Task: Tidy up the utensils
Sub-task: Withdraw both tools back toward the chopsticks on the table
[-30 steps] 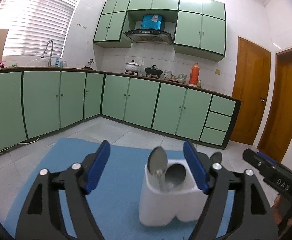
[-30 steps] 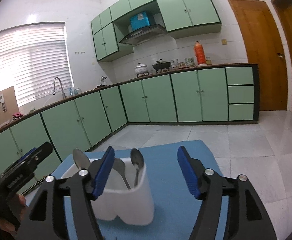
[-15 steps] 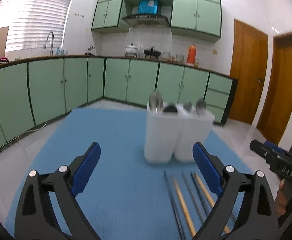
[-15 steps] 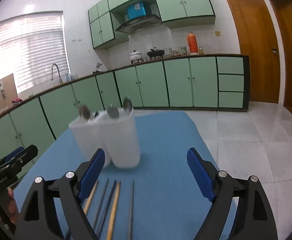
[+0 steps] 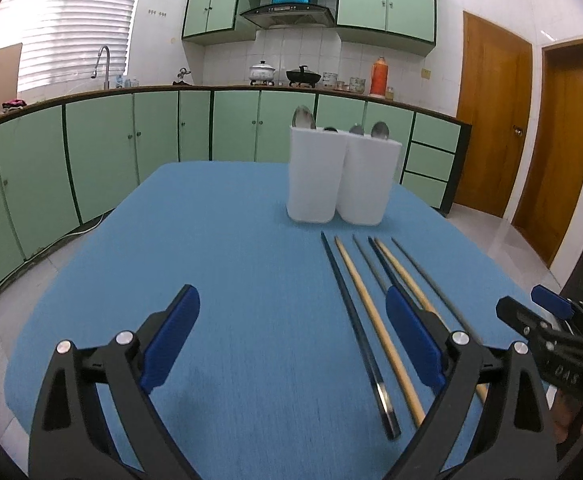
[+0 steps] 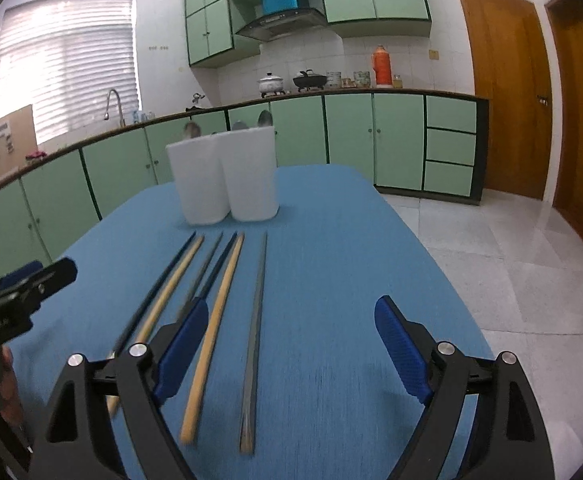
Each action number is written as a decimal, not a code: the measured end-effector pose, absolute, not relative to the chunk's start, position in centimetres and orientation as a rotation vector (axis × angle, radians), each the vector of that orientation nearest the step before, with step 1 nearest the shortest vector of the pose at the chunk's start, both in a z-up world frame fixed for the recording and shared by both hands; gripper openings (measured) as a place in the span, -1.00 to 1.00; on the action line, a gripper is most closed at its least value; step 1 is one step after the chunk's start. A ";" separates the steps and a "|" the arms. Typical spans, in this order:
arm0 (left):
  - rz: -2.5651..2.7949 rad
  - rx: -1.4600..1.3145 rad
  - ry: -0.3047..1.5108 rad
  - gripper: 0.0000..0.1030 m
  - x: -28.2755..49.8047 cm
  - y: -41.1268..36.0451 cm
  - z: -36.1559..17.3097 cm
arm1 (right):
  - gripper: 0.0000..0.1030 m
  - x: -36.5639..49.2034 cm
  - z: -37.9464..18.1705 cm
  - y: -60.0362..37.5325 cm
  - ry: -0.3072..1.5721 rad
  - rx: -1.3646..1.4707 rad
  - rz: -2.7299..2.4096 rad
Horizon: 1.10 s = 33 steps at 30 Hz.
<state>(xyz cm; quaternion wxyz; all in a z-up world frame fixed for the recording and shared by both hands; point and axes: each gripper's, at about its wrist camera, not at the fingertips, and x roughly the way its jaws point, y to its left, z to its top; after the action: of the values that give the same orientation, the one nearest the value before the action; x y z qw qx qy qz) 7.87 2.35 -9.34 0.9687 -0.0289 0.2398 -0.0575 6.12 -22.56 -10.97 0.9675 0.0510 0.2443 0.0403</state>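
Observation:
A white two-compartment utensil holder (image 5: 339, 178) (image 6: 225, 176) stands at the far end of the blue table, with several spoons (image 5: 304, 117) upright in it. Several chopsticks (image 5: 375, 320) (image 6: 211, 308), dark, wooden and grey, lie side by side on the table between the holder and me. My left gripper (image 5: 291, 340) is open and empty, low over the table, left of the chopsticks. My right gripper (image 6: 291, 348) is open and empty over the near ends of the chopsticks. Each gripper shows at the edge of the other's view.
The blue table (image 5: 219, 264) has rounded edges with tiled floor (image 6: 491, 240) around it. Green kitchen cabinets (image 5: 131, 148) and a counter run behind. Wooden doors (image 5: 491, 112) stand at the right.
Both grippers have pulled back from the holder and come down low over the table. The chopsticks have come into view. Both stay open and empty.

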 end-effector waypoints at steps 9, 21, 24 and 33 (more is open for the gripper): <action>-0.089 -0.073 0.478 0.77 4.9 1.9 -11.2 | 0.42 2.8 -13.0 -21.7 0.451 0.019 0.078; -0.066 -0.067 0.460 0.77 3.4 1.0 -12.3 | -0.19 1.7 -15.1 -21.5 0.438 0.031 0.097; -0.075 -0.061 0.463 0.76 3.3 0.5 -12.5 | -0.35 1.5 -15.1 -21.4 0.434 0.026 0.101; -0.093 -0.036 0.487 0.50 3.5 -0.4 -13.0 | -0.44 1.3 -15.2 -20.9 0.433 -0.006 0.105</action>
<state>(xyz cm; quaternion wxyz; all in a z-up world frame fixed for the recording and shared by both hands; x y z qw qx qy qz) 3.50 -0.43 -12.99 0.9693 -0.0180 0.2410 -0.0463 1.26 -20.88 -15.19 0.9753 -0.0030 0.2145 0.0521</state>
